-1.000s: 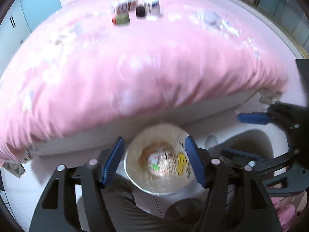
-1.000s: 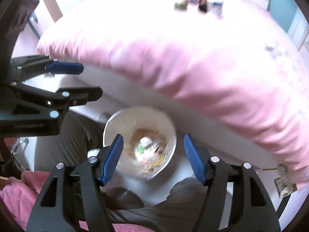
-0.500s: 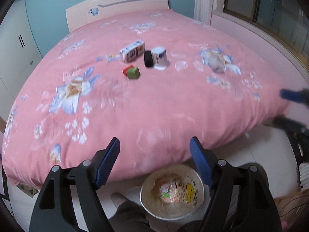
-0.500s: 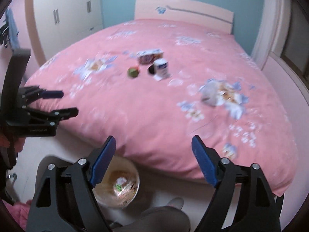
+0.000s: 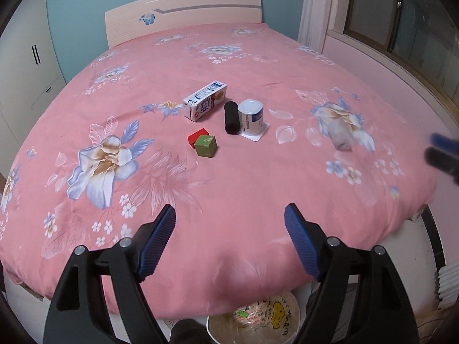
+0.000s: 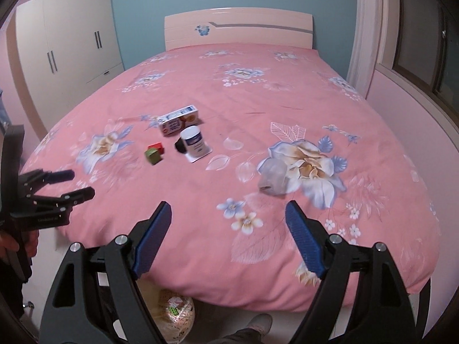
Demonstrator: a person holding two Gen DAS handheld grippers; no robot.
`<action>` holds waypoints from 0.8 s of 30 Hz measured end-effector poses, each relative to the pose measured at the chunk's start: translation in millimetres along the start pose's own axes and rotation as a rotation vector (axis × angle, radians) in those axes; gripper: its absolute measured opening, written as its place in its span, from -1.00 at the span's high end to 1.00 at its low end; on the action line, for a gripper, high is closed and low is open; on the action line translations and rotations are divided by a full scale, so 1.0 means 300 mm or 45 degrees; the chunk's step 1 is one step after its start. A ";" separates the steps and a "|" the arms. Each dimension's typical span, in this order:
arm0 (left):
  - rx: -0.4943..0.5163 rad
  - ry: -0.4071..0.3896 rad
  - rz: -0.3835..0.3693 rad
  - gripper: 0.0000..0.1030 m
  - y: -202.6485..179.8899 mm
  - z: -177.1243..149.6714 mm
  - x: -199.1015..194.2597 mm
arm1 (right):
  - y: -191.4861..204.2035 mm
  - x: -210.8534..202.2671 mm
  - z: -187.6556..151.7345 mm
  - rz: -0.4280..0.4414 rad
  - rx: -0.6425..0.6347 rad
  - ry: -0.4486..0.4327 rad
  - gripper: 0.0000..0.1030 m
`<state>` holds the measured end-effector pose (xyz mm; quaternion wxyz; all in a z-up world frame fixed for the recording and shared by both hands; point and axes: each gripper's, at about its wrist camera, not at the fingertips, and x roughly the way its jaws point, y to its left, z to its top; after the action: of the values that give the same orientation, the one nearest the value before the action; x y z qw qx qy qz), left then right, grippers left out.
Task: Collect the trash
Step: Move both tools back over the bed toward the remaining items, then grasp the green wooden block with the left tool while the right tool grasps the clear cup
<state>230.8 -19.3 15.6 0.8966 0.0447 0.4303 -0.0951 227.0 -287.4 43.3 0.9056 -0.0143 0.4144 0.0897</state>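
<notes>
Left tool (image 5: 229, 226): jaws wide, just opened further, empty, over near bed (image 5: 258, 186) edge. Right tool (image 6: 228, 219): likewise, empty. Milk carton (image 5: 205, 100), white cup (image 5: 251, 117), clear cup (image 6: 272, 177): mid-bed. Bin (image 5: 282, 319): floor, near.

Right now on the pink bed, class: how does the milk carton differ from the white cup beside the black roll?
The milk carton lies on its side; the white cup stands upright. The carton is a long box with printed pictures; the cup is round with a blue label. The cup sits on a white square; the carton rests directly on the bedspread. Both are mostly white.
</notes>
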 end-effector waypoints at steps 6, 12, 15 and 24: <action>-0.001 0.063 0.021 -0.56 0.019 0.055 0.145 | -0.044 0.139 0.042 -0.003 0.039 0.050 -0.56; -0.042 0.127 0.022 -0.56 0.063 0.103 0.307 | -0.090 0.303 0.060 -0.016 0.068 0.127 -0.56; -0.052 0.158 0.023 -0.56 0.082 0.125 0.384 | -0.120 0.392 0.076 -0.031 0.084 0.162 -0.56; -0.116 0.222 0.001 -0.56 0.136 0.183 0.595 | -0.177 0.599 0.099 -0.061 0.119 0.236 -0.56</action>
<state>390.3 -11.8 -89.3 0.8568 0.0121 0.5107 -0.0707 373.6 -309.6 -74.9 0.8649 0.0099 0.4997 0.0469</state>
